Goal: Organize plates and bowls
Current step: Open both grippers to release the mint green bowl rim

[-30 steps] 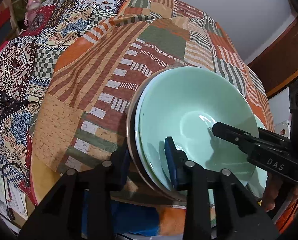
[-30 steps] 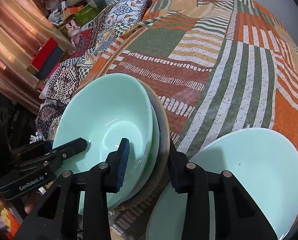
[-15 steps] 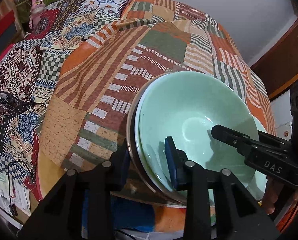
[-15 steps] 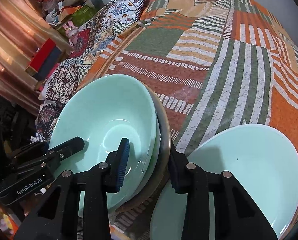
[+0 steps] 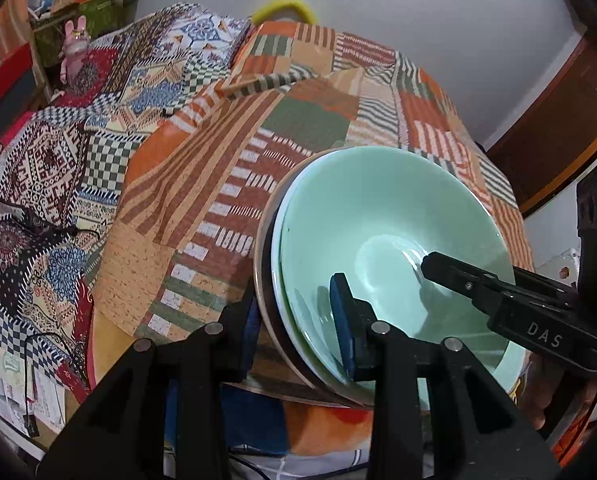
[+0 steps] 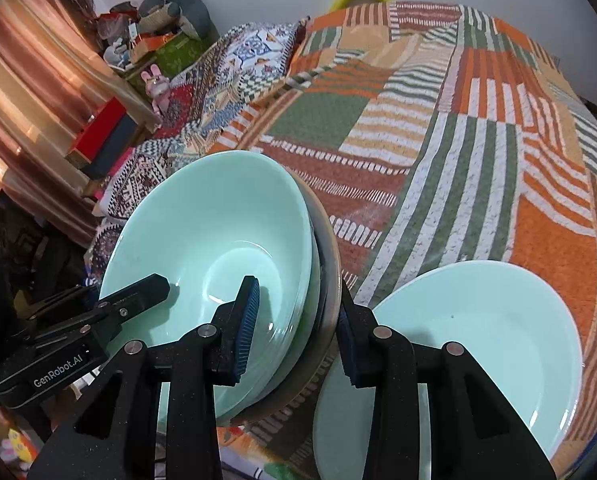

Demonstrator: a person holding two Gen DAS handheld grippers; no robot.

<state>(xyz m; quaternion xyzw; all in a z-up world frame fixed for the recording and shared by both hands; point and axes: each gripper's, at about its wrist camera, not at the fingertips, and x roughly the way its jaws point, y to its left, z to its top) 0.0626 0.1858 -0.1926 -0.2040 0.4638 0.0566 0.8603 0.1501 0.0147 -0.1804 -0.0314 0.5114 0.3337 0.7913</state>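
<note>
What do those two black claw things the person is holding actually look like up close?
Both are matte black plastic. The left gripper and right gripper each have two angular jaws with round silver screw heads and ribbed dark blue pads. Seen from the opposite camera, the right one carries white lettering "DAS" and the left one "GenRobot.AI". No cables on them are clearly visible.

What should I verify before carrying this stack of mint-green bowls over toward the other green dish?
1. Left gripper clamped over the rim of the stack of mint-green bowls and brown plate: ok.
2. Right gripper clamped over the opposite rim: ok.
3. Stack clear of the patchwork cloth-covered table: cannot tell.
4. Bowls nested evenly, none slipping: ok.
5. Separate pale green dish on the table empty, ready to receive: ok.
</note>
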